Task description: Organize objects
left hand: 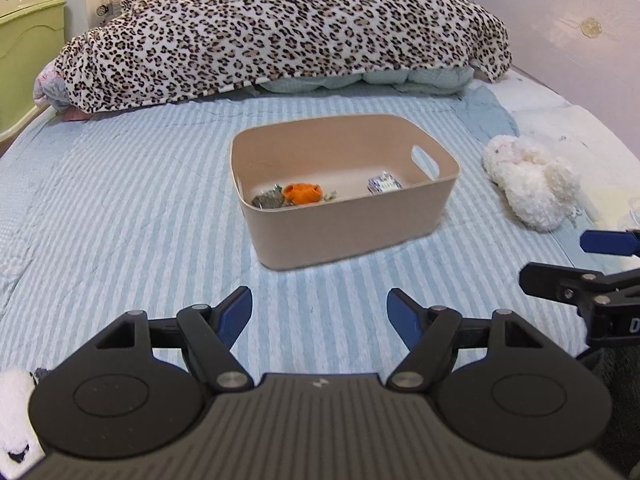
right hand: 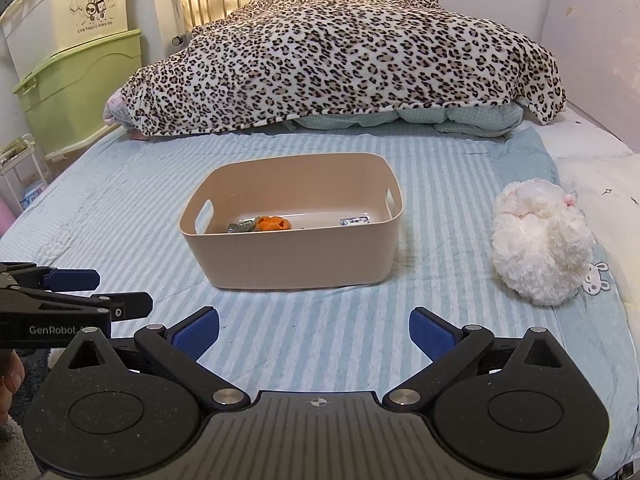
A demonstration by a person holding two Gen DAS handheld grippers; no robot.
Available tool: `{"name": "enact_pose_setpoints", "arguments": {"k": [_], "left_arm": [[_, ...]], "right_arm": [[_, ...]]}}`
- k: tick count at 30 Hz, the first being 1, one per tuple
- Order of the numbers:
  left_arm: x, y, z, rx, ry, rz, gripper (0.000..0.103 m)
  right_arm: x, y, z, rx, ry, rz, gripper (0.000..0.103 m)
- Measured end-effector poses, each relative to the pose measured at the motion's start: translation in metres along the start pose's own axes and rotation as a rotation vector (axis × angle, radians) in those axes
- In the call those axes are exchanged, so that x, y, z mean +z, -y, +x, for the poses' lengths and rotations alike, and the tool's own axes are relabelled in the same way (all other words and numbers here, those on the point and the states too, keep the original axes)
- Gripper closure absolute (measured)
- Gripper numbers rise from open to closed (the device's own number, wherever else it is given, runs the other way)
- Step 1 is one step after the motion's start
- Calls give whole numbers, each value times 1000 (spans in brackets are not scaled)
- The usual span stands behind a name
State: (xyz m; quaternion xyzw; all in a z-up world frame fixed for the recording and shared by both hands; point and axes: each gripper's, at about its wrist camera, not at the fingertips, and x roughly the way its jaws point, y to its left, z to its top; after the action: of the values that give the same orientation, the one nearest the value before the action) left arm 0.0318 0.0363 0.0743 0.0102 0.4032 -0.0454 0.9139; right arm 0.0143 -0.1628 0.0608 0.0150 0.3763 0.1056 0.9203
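Observation:
A beige plastic bin [left hand: 352, 232] [right hand: 296, 256] stands on the striped blue bedsheet. Inside it lie an orange toy [left hand: 303, 193] [right hand: 273, 223], a grey-green toy [left hand: 267, 200] [right hand: 241, 227] and a small white-and-blue item [left hand: 384, 183] [right hand: 354, 221]. A white plush toy [left hand: 532, 180] [right hand: 540, 240] lies on the bed to the right of the bin. My left gripper [left hand: 319, 312] is open and empty, short of the bin. My right gripper [right hand: 314, 332] is open and empty, also short of the bin, and shows at the left wrist view's right edge [left hand: 576, 268].
A leopard-print blanket [left hand: 280, 28] [right hand: 352, 60] is heaped over bedding behind the bin. Green and cream storage boxes [right hand: 72, 60] stand left of the bed. A white headboard [right hand: 592, 52] runs along the right. Another white fluffy item [left hand: 14, 420] sits at the lower left.

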Motion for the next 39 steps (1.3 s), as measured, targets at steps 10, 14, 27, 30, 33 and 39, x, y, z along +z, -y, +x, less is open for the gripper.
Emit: {"name": "enact_pose_setpoints", "arguments": {"k": [10, 14, 27, 30, 33, 39], "left_arm": [[-17, 2, -24, -12, 1, -18, 28], [-24, 2, -32, -7, -8, -8, 28], [-47, -1, -45, 11, -30, -32, 28], [-49, 1, -47, 13, -34, -28, 28], [-50, 3, -47, 13, -47, -22, 28], [-52, 3, -46, 5, -57, -18, 28]], "right_arm": [[-9, -9, -17, 8, -1, -31, 0], [-13, -11, -23, 16, -7, -28, 0], [-30, -20, -40, 29, -27, -37, 0], [-34, -23, -43, 36, -34, -42, 0], [-38, -25, -44, 42, -41, -41, 0], [-41, -25, -45, 42, -46, -36, 0]]}}
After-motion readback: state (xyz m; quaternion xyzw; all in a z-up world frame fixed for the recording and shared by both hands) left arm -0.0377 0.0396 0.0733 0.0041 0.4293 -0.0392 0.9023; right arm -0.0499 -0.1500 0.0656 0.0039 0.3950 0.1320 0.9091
